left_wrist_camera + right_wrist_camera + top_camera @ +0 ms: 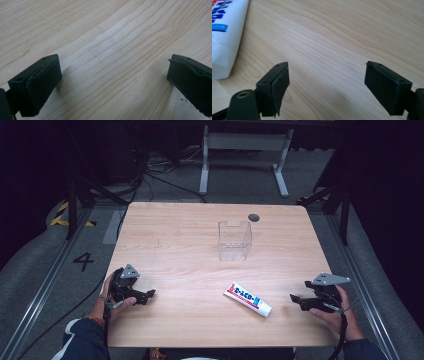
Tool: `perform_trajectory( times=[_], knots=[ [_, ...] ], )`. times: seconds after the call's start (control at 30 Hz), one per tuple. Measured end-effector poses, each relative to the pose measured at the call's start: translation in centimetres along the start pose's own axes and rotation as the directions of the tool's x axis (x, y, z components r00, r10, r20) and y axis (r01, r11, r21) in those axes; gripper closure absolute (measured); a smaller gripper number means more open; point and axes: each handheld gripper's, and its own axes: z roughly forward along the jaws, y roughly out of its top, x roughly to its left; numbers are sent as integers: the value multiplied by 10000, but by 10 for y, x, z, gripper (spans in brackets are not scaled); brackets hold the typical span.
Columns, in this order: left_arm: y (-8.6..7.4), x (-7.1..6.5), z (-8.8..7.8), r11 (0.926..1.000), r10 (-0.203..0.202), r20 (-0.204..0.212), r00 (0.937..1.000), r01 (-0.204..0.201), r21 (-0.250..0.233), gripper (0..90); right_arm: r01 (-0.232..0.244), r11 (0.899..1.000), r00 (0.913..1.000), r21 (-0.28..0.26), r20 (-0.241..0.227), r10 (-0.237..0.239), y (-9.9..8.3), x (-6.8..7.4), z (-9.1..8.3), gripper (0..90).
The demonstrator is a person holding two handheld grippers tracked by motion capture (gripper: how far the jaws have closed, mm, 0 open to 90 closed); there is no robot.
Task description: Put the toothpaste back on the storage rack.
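- I count one tube [247, 298], one clear box [234, 240], two grippers and one table [190, 225].
- From the table's middle, the tube lies toward 5 o'clock, flat on the wood; the clear box stands toward 12 o'clock, well apart from it.
- My left gripper [148, 294] sits at about 8 o'clock near the front left edge, my right gripper [296, 300] at about 4 o'clock, just beside the tube's cap end but apart from it.
- The high view gives me the whole layout: both hands, the box, a dark round spot [254, 217] at the far edge, and the floor with a painted 4 [83, 261].
- The left gripper view [113, 75] shows bare wood grain between two jaws standing wide apart, nothing between them.
- The right gripper view [325, 82] shows the jaws apart with bare wood between them and gripping nothing; the tube [224, 35] sits at 10 o'clock in that picture, clear of the left jaw.
- The tube is white with a red band, blue lettering and a white cap; up close its blue print and rounded white shoulder are plain.
- The box is transparent, open at the top, with a raised back wall.
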Motion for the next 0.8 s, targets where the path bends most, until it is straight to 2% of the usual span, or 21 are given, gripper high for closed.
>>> perform_trajectory(
  times=[0.43, 0.8],
  knots=[
    [0, 0, 0, 10000, 4, 3, 10000, -4, 6, 1, 439, 9989, 9981, 149, -430, -433, 20, 11, 0, 227],
    [0, 0, 0, 10000, -3, 0, 10000, 3, 3, 1, 1190, 9927, 9880, 210, -1014, -1163, 49, 33, 8, 233]
  ],
)
